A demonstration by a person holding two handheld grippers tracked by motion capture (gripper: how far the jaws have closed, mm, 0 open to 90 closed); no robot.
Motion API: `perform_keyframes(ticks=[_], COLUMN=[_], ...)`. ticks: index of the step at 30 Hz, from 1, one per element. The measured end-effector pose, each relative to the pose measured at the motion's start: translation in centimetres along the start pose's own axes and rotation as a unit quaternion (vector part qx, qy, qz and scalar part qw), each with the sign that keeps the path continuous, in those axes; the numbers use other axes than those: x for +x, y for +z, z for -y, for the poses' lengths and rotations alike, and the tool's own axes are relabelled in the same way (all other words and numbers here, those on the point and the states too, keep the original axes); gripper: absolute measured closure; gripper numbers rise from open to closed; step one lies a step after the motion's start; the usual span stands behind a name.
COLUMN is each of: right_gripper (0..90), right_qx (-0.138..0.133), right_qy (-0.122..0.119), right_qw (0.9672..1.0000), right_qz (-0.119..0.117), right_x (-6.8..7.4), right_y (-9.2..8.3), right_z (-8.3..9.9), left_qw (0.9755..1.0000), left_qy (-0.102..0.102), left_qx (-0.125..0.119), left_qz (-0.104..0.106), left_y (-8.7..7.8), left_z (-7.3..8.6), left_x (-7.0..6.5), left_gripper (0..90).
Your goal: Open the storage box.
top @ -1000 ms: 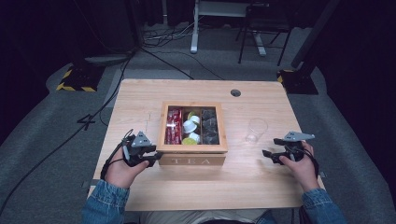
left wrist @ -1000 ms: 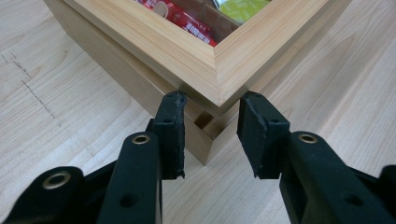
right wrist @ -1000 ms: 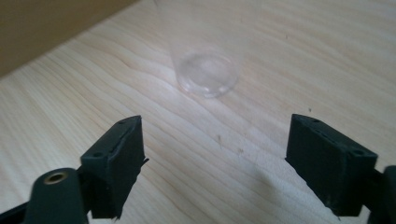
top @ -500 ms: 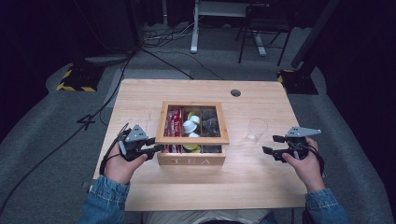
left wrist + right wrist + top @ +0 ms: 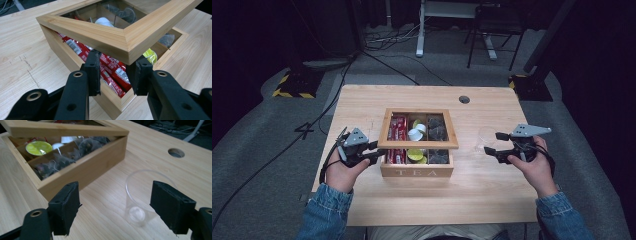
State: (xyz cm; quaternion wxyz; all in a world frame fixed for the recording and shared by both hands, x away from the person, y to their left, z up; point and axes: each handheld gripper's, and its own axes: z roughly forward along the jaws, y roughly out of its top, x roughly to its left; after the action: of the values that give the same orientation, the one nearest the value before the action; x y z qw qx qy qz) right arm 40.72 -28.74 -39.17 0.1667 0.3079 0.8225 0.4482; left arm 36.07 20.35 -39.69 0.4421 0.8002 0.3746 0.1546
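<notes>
A wooden tea box (image 5: pixel 417 172) marked TEA stands mid-table. Its glass-paned lid (image 5: pixel 418 144) is tilted up at the front. My left gripper (image 5: pixel 379 152) is shut on the lid's front left corner (image 5: pixel 125 47), one pad on each side of it (image 5: pixel 115 65). Inside lie red packets (image 5: pixel 112 72), a green capsule (image 5: pixel 38 148) and dark tea bags (image 5: pixel 57 163). My right gripper (image 5: pixel 493 143) hovers to the right of the box. Its jaws have just been opening, and they grip nothing (image 5: pixel 117 195). A clear plastic cup (image 5: pixel 140 202) stands upright on the table beyond them.
A round cable hole (image 5: pixel 464 99) sits in the table's far right part. The tabletop (image 5: pixel 362 105) is bare light wood to the left of the box and in front of it. Cables and stand bases lie on the floor beyond the far edge.
The right gripper has risen off the table beside the cup. The front of the lid has come up a little in the left gripper, which has stayed about where it was.
</notes>
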Motion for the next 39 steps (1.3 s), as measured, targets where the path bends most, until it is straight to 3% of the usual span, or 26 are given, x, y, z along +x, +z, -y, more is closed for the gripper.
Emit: perform_keyframes(ticks=[4, 6, 10, 20, 25, 33, 34, 37, 39], right_gripper=[22.9, 22.3, 21.9, 19.8, 20.4, 21.5, 26.0, 25.7, 24.9], right_qx=[-0.006, 0.012, 0.013, 0.009, 0.02, 0.03, 0.022, 0.021, 0.025], right_qy=[-0.012, -0.027, -0.042, -0.064, -0.098, -0.126, -0.132, -0.137, -0.155], right_qw=[0.9999, 0.9994, 0.9985, 0.9965, 0.9932, 0.9888, 0.9882, 0.9875, 0.9852], right_qz=[-0.009, -0.02, -0.032, -0.054, -0.059, -0.073, -0.074, -0.075, -0.068], right_x=[0.6, 1.1, 2.0, 4.0, 5.4, 6.6, 6.8, 6.9, 7.3], right_y=[0.2, 0.6, 1.4, 3.1, 4.5, 6.2, 6.7, 6.9, 7.3], right_z=[-1.0, -1.8, -2.7, -4.2, -4.9, -5.0, -5.1, -5.2, -5.3], left_qw=[1.0, 1.0, 1.0, 1.0, 0.9999, 0.9998, 0.9998, 0.9997, 0.9997], left_qy=[-0.003, -0.001, -0.002, -0.001, 0.002, 0.0, 0.002, 0.0, 0.006], left_qx=[-0.003, -0.003, -0.005, -0.003, -0.004, -0.006, -0.007, -0.008, -0.006], left_qz=[-0.001, -0.004, -0.004, -0.006, -0.012, -0.018, -0.02, -0.021, -0.021], left_y=[0.0, 0.0, 0.0, 0.0, 0.1, 0.1, 0.1, 0.0, -0.2], left_z=[-0.1, -0.1, -0.2, -0.2, 0.1, 0.7, 0.8, 1.0, 1.1], left_x=[0.0, 0.0, 0.0, -0.1, -0.3, -0.6, -0.7, -0.8, -0.8], left_gripper=[64.6, 64.6, 64.6, 64.6, 64.3, 64.0, 63.8, 63.8, 63.5])
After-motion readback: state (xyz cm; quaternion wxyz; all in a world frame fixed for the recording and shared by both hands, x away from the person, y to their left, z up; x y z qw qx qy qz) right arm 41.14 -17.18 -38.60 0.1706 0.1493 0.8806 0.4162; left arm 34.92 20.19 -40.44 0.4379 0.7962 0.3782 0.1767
